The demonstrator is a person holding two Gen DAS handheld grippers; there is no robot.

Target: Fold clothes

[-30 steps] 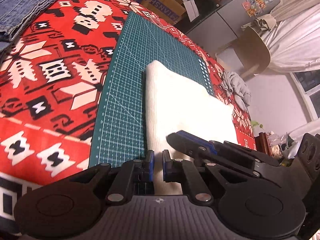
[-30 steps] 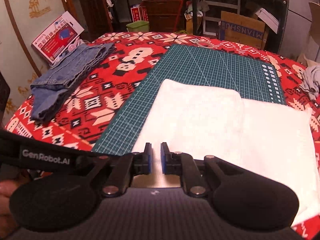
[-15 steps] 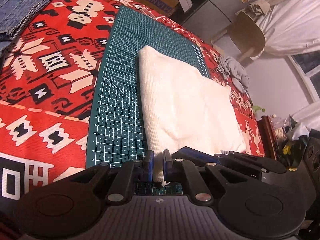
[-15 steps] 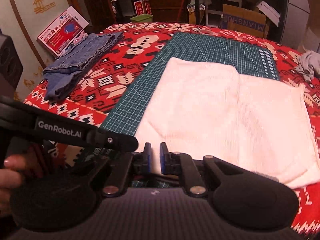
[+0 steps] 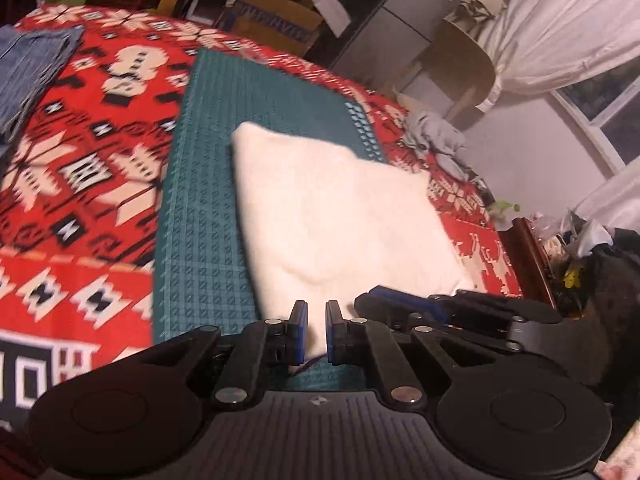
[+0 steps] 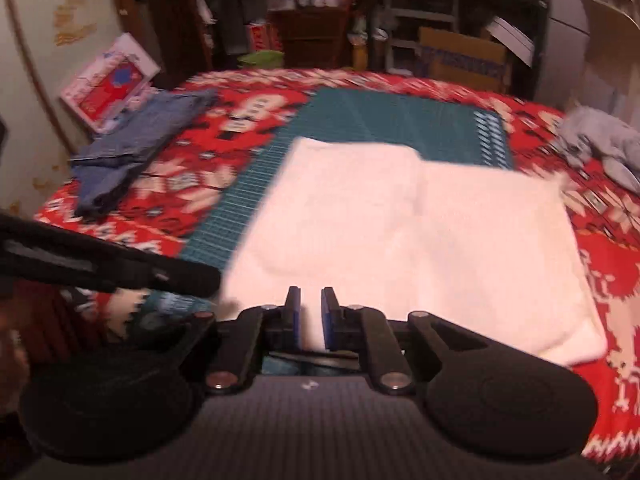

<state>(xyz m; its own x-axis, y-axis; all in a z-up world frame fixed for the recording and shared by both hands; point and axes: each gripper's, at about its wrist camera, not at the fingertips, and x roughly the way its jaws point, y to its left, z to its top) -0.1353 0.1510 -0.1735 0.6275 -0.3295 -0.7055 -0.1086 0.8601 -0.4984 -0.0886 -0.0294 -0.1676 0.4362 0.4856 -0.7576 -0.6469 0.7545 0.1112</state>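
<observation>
Presently my left hand-held gripper [image 5: 316, 330] and right hand-held gripper [image 6: 311, 318] each pinch the near hem of the white garment [image 6: 404, 232], lying on the green mat [image 5: 204, 216]; I judge both must travel evenly, hem taut.

The table [image 6: 608, 264] carries a patterned cloth, and a cutting mat [image 6: 384, 124] lies on its middle. The folded garment [image 6: 400, 232] lies partly on the mat, its right part reaching past the mat's right edge onto the cloth. Left of the mat lie the folded jeans [image 6: 132, 148]; behind them a box [image 6: 108, 88] leans at the wall. A crumpled garment [image 6: 600, 140] sits at the table's far right. Both claws stand side by side at the garment's near edge, the left claw [image 5: 316, 330] left of the right claw [image 6: 310, 318], each with that edge between its pads. Shelves [image 6: 420, 12] and a cardboard box [image 6: 460, 56] stand behind the table.
</observation>
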